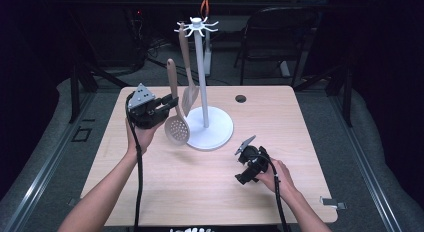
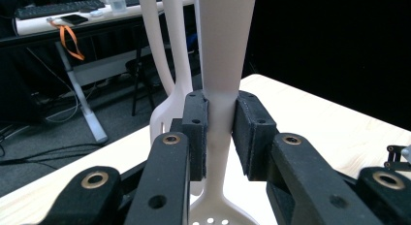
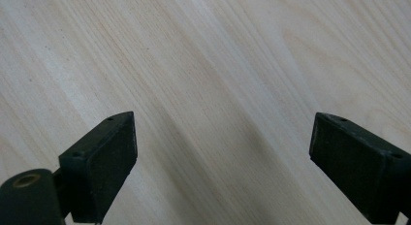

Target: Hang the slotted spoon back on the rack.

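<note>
- Nearest me, the right gripper sits low over the table; in the right gripper view its jaws stand wide apart over bare wood grain.
- Farther in, the left gripper holds the skimmer off the table, just beside the stand, handle up; the left gripper view shows the pads clamped on its thin neck.
- Two utensils in all: a spatula hangs from the stand's top hooks.
- The left gripper view alone shows a keyboard on a far desk.
- I can read no writing anywhere.
</note>
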Demonstrator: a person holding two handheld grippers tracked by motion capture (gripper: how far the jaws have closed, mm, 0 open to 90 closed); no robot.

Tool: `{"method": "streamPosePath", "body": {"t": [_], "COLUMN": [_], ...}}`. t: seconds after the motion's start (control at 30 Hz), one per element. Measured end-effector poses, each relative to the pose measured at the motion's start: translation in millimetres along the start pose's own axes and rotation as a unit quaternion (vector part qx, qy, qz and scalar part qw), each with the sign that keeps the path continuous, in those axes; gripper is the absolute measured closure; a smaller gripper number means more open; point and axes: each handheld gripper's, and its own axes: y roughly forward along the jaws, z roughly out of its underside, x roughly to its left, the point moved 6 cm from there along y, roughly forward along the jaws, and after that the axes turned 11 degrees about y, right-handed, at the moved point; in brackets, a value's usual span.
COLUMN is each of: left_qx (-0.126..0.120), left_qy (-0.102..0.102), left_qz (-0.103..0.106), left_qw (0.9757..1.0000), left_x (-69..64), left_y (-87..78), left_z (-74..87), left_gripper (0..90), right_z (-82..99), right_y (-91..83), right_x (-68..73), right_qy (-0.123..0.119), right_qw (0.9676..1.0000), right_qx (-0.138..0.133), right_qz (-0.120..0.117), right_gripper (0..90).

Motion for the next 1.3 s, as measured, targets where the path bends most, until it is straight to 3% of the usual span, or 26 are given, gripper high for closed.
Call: {"method": "streamPosePath", "body": {"t": [0.67, 1.3], "left_qx": [0.03, 0.043], "left_qy": [0.006, 0.007], "left_qz": [0.02, -0.008], "left_qw": [0.9993, 0.999], "left_x": [5.1, 18.3], "left_y": [27.6, 34.7], "left_z": [-29.1, -55.5], "left_gripper": [76.1, 76.0], "right_z": [0.5, 0.4], "right_y": [0.9, 1.2], "right_x": [-0.6, -0.3], "right_qy": [-0.004, -0.004], "right_qw": [1.0, 1.0], "right_qx": [0.007, 0.006], "right_qz": [0.003, 0.001], "right_gripper": [9.4, 9.4]}}
